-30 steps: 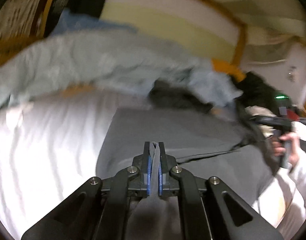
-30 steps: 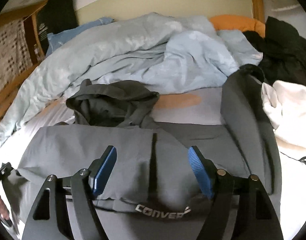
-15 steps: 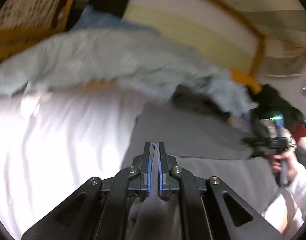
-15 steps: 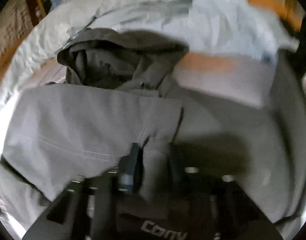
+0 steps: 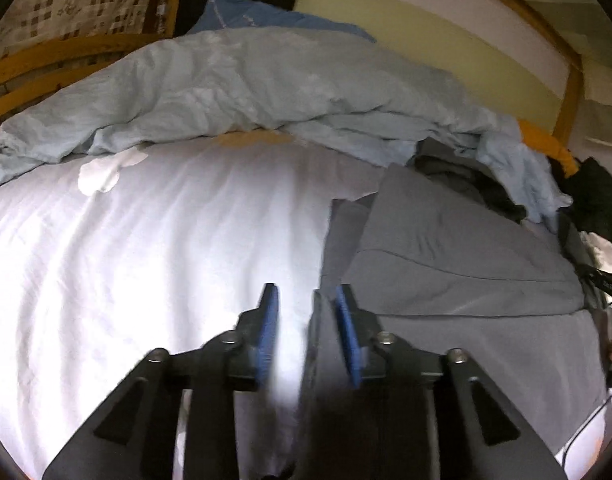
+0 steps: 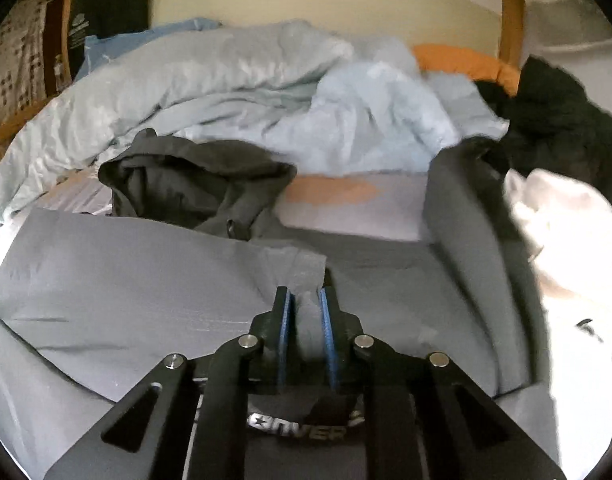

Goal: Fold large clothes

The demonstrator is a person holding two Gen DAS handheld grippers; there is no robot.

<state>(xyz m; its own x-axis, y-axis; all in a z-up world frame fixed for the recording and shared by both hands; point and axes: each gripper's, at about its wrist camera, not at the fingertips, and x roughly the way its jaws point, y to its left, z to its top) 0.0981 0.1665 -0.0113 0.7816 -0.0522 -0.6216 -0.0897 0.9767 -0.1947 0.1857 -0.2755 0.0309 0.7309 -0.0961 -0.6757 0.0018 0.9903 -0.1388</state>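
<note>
A grey hooded sweatshirt [image 6: 117, 268] lies spread on the bed, its dark hood [image 6: 193, 176] at the far end and one sleeve [image 6: 462, 216] stretched up the right side. In the left wrist view the sweatshirt [image 5: 458, 264] lies at right with a side folded over. My left gripper [image 5: 306, 312] is open at the sweatshirt's left edge, with grey cloth hanging loose between its fingers. My right gripper [image 6: 303, 312] is shut on a bunched fold of the grey sweatshirt near its middle.
A rumpled light blue duvet [image 6: 265, 92] fills the far end of the bed, by a wooden frame [image 5: 45, 68]. A white sheet [image 5: 145, 260] covers the left. White clothes [image 6: 566, 232] and black clothes [image 6: 558, 120] are piled at right. An orange pillow [image 6: 462, 60] lies beyond.
My left gripper has opened and let go of the grey cloth it pinched. My right gripper, open a second ago, has closed on a fold of the sweatshirt.
</note>
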